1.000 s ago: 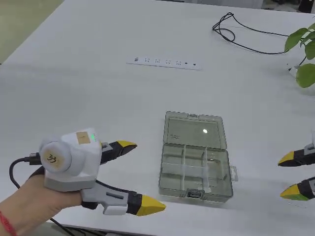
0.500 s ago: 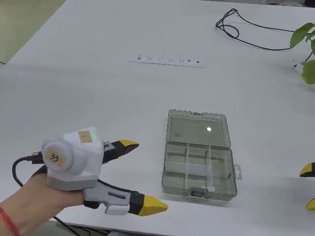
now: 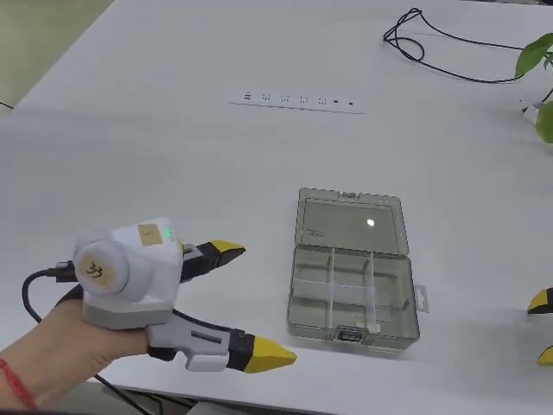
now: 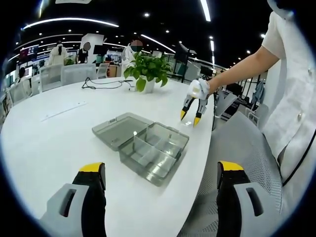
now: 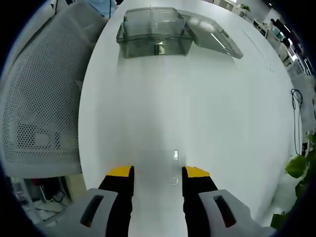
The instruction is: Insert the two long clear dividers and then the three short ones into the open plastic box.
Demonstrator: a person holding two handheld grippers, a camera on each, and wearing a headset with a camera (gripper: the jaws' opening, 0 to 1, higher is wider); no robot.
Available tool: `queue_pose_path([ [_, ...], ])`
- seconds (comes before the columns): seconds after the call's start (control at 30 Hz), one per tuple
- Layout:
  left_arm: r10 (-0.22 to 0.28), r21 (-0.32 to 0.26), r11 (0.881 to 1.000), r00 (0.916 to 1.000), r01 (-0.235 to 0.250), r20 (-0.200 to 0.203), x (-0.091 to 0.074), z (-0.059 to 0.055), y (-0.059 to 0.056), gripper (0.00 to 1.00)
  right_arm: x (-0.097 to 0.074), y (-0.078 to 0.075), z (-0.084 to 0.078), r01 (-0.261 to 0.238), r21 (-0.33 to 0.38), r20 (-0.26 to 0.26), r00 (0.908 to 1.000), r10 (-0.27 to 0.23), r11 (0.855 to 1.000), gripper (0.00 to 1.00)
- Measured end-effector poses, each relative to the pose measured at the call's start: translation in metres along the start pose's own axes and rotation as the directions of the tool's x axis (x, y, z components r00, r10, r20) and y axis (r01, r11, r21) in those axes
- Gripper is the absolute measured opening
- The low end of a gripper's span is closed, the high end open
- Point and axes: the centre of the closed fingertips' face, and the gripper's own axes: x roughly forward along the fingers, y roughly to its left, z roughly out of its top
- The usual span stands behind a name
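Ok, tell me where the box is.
In the head view the box lies open near the table front edge, between the left gripper and right gripper.

Left of the plastic box (image 3: 311, 328), the left tongs (image 3: 252, 303) have a hand-written mark like "33" on their round white end; nothing else can be read

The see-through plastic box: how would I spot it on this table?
On the big white table, near the front edge, on this side of the flat white power strip, sits a smoky clear plastic box. Unlike the strip or the looped black cable, it is see-through, its lid lying open flat behind a tray split into compartments.
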Motion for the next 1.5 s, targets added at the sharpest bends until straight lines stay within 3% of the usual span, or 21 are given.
queue_pose_path([
  [0.07, -0.002, 0.001, 1.000, 1.0000, 0.002, 0.002, 0.000, 0.001, 0.000, 0.96, -0.001, 0.000, 0.000, 0.002, -0.002, 0.001, 1.0000, -0.002, 1.000, 0.33],
  [0.33, -0.003, 0.003, 1.000, 1.0000, 0.003, 0.005, -0.001, 0.002, 0.001, 0.95, -0.002, -0.001, 0.000, 0.020, 0.003, -0.010, 0.9998, -0.020, 1.000, 0.33],
  [0.47, -0.002, 0.004, 1.000, 1.0000, 0.002, 0.007, -0.003, 0.003, 0.001, 0.95, -0.012, -0.005, 0.011, 0.047, 0.005, 0.013, 0.9988, -0.047, 0.999, 0.33],
  [0.6, 0.004, -0.009, 1.000, 0.9998, -0.003, 0.019, -0.003, 0.007, 0.003, 0.94, -0.028, -0.008, 0.033, 0.076, -0.007, 0.062, 0.9952, -0.075, 0.997, 0.33],
  [0.7, 0.004, -0.022, 1.000, 0.9994, -0.004, 0.034, -0.002, 0.016, 0.003, 0.93, -0.042, -0.012, 0.058, 0.104, -0.005, 0.128, 0.9865, -0.102, 0.995, 0.33],
  [0.9, 0.007, -0.129, 0.992, 0.9949, 0.007, 0.101, 0.003, 0.042, 0.003, 0.85, -0.067, -0.006, 0.106, 0.134, -0.033, 0.215, 0.9688, -0.124, 0.990, 0.33],
  [1.03, -0.025, -0.250, 0.967, 0.9919, 0.056, 0.125, 0.011, 0.057, -0.006, 0.81, -0.080, -0.003, 0.133, 0.152, -0.037, 0.265, 0.9544, -0.137, 0.988, 0.33],
  [1.1, -0.033, -0.244, 0.967, 0.9890, 0.068, 0.144, 0.015, 0.063, -0.008, 0.80, -0.086, 0.000, 0.147, 0.164, -0.056, 0.280, 0.9495, -0.142, 0.985, 0.33],
  [1.13, -0.039, -0.267, 0.961, 0.9888, 0.076, 0.144, 0.019, 0.066, -0.010, 0.78, -0.090, 0.002, 0.156, 0.171, -0.059, 0.288, 0.9462, -0.147, 0.984, 0.33],
  [1.3, -0.081, -0.363, 0.920, 0.9778, 0.148, 0.193, 0.031, 0.081, -0.025, 0.70, -0.097, 0.005, 0.183, 0.188, -0.088, 0.333, 0.9311, -0.149, 0.978, 0.33],
  [1.37, -0.087, -0.411, 0.897, 0.9769, 0.162, 0.195, 0.035, 0.083, -0.029, 0.65, -0.096, 0.003, 0.189, 0.199, -0.094, 0.341, 0.9270, -0.156, 0.976, 0.33],
  [1.43, -0.095, -0.430, 0.885, 0.9739, 0.177, 0.206, 0.040, 0.086, -0.031, 0.62, -0.100, 0.010, 0.201, 0.206, -0.110, 0.347, 0.9244, -0.157, 0.972, 0.33],
  [1.5, -0.115, -0.459, 0.865, 0.9710, 0.202, 0.210, 0.044, 0.087, -0.039, 0.59, -0.103, 0.013, 0.210, 0.222, -0.112, 0.352, 0.9204, -0.170, 0.969, 0.33],
])
